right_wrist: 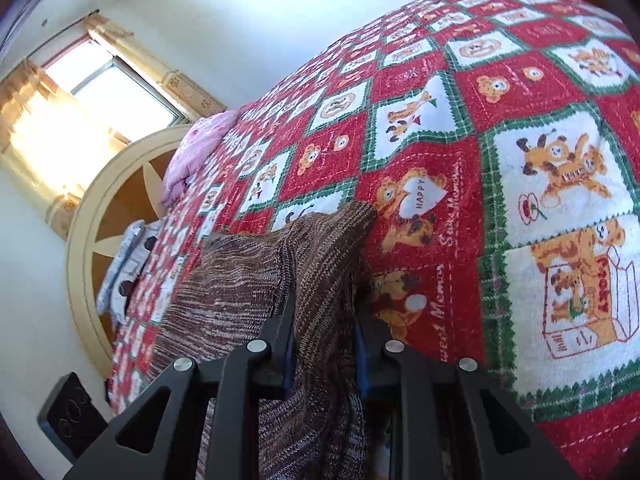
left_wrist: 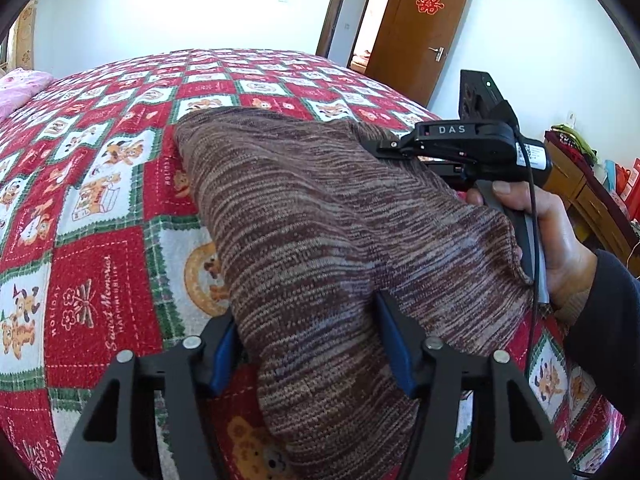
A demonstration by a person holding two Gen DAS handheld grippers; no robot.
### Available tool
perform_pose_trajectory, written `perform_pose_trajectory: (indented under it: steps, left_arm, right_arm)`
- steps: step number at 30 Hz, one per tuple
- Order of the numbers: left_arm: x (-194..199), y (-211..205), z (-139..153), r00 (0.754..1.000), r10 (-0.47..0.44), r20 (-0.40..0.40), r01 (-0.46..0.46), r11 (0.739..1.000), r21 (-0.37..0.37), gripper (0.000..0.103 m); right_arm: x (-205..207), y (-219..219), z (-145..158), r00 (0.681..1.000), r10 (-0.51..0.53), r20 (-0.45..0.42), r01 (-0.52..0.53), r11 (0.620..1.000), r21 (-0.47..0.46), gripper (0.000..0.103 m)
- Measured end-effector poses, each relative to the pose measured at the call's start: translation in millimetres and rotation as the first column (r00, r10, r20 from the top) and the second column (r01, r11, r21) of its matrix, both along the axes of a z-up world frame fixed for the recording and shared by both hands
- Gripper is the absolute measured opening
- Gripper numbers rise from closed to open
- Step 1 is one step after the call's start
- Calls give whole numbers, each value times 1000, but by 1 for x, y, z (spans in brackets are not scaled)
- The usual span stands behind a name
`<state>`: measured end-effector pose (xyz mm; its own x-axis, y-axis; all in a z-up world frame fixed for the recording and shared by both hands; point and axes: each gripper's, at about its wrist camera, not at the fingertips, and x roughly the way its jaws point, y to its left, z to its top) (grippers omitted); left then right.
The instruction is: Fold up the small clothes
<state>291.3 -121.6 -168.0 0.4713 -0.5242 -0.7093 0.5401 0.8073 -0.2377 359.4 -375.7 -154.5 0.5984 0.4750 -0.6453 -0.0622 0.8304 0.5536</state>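
White-walled bedroom, wooden door [left_wrist: 424, 28] ajar at the back, curtained window [right_wrist: 100, 84] beside a round cream headboard [right_wrist: 92, 216]. Spread across the bed, a red, white and green patchwork quilt [left_wrist: 100, 200] printed with teddy bears. Draped over the quilt near its front edge, lifted and rumpled into a hump: a brown knit garment [left_wrist: 320, 220], marled in fine stripes of dark brown, tan and grey, ribbed along one hem, folded over itself. Right gripper [right_wrist: 324, 312], held in a bare hand [left_wrist: 560, 240] with a dark sleeve, pinching a thick fold of the knit between narrowed jaws. Left gripper [left_wrist: 308, 328] half spread, knit bulging between its blue pads [left_wrist: 394, 344]; firm pinch impossible to confirm.
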Motion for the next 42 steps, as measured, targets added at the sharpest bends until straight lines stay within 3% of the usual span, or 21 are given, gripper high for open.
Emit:
perform_pose_trajectory:
  steps: [6,8,9,13,26,33,42]
  left_arm:
    - [-4,-5,2,1000,0,13,-1,999,33,60]
    - [-4,-3,2,1000,-2,13,2,1000,21,55]
    - [-4,-1,2,1000,-4,9,4,1000,8,48]
    - [1,6,1,999,-8,-33,6,998,-58,36]
    - [-11,-2,13,1000,13,-17,-12,999,30,26]
    - [-27,-2,29,1000,2,14,-4,995,102,24]
    - [-48,18,41,999,33,6,-33,994,100,23]
  right_arm:
    - [-2,5,3,1000,4,22,-3,1000,-23,23]
    - [-1,-1,0,1000,4,15,-4,1000,19,23]
    - [-1,-3,-1,1000,2,12,-2,1000,29,23]
    - [-1,0,0,1000,-1,17,1,1000,0,23]
    - [-7,26,19,1000,-15,23,19,980,-198,21]
    - [-27,37,39,998,-15,63,27,982,-188,21]
    - [-55,60,51,996,17,83,-4,987,-162,21]
